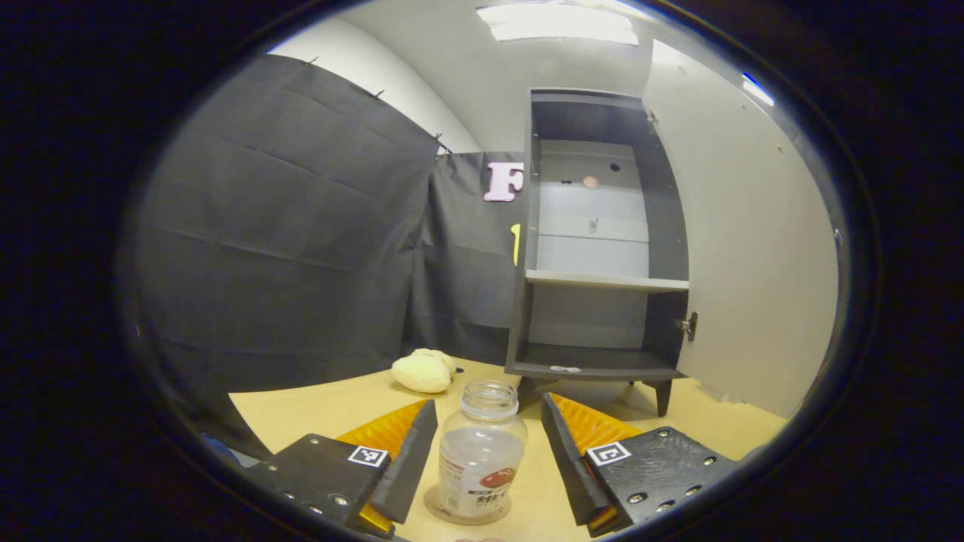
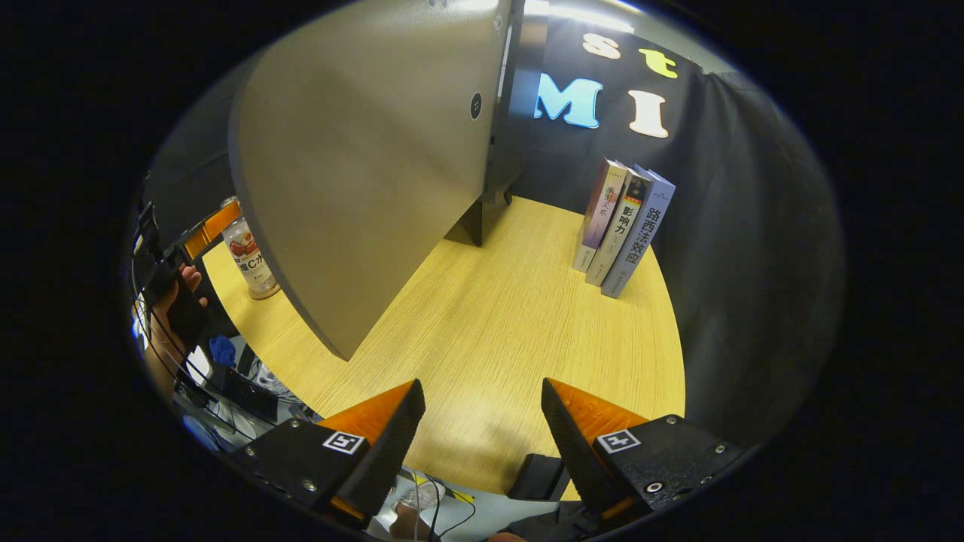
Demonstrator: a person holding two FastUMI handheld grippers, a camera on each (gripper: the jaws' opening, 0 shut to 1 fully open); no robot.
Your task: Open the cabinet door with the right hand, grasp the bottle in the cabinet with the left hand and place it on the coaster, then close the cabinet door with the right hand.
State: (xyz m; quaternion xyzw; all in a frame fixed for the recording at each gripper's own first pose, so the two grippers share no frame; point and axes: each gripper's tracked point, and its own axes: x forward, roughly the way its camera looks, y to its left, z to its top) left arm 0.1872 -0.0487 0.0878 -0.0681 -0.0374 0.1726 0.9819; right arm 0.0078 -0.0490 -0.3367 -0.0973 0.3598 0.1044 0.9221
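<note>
Bottle (image 1: 482, 450) on one coaster (image 1: 437, 510) (three books (image 2: 621, 229), perhaps).

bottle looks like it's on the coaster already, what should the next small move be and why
Probably draw the left gripper straight back off the bottle. Its jaws are open with a gap on each side, and the bottle stands upright on the coaster, so that step looks done. The cabinet door is wide open and the right gripper is empty, free to close it afterwards.
</note>
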